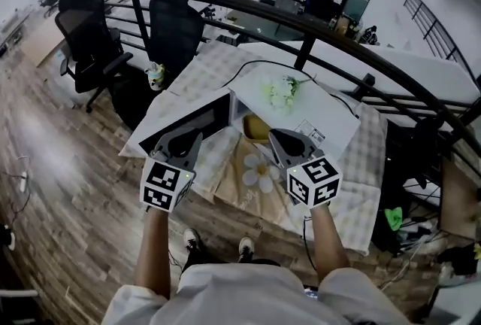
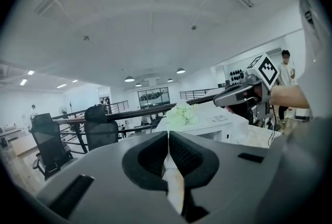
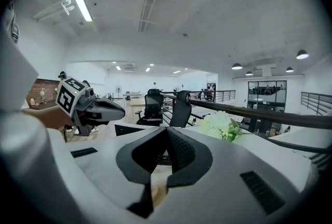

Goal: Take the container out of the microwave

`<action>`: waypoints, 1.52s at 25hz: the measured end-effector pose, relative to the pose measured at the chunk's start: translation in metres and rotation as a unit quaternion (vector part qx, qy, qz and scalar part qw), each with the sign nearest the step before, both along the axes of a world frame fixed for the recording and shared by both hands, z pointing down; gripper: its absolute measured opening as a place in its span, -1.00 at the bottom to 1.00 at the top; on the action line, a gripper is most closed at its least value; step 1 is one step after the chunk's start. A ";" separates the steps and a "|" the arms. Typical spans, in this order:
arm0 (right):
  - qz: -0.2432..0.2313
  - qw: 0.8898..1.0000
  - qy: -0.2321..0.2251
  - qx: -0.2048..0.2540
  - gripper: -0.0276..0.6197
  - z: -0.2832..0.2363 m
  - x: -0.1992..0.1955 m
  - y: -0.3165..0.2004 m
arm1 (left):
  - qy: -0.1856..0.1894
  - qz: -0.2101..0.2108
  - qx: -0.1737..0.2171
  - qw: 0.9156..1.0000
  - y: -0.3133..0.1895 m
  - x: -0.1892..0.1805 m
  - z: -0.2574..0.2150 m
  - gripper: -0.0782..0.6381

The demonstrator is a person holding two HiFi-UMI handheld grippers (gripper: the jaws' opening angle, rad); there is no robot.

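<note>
A white microwave [image 1: 304,109] stands on the checked table, its dark door [image 1: 197,120] swung open to the left. Inside the cavity shows a yellowish container [image 1: 257,128], partly hidden by my grippers. My left gripper [image 1: 197,137] hovers in front of the door with its jaws shut and nothing between them [image 2: 168,134]. In front of the cavity's right side, my right gripper [image 1: 274,134] is also shut and empty [image 3: 166,132]. Neither touches the microwave. Each gripper view shows the other gripper beside it: the right gripper [image 2: 241,94] and the left gripper [image 3: 98,109].
Pale green flowers [image 1: 282,90] lie on top of the microwave. A daisy-shaped mat [image 1: 261,173] sits on the table [image 1: 361,195] before it, a cup [image 1: 155,75] at the far left corner. Black office chairs [image 1: 90,37] and a curved railing [image 1: 301,22] stand behind.
</note>
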State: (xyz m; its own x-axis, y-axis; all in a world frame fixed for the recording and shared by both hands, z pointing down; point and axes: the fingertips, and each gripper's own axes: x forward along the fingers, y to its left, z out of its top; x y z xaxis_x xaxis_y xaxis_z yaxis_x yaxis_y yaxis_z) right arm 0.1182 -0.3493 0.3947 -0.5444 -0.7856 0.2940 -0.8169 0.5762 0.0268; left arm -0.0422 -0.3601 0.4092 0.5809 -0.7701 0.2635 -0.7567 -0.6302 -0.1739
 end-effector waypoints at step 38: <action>-0.028 0.929 0.308 -0.205 -0.51 0.305 -0.023 -0.142 | -0.008 0.026 -0.160 0.987 -0.043 -0.043 0.180 -0.71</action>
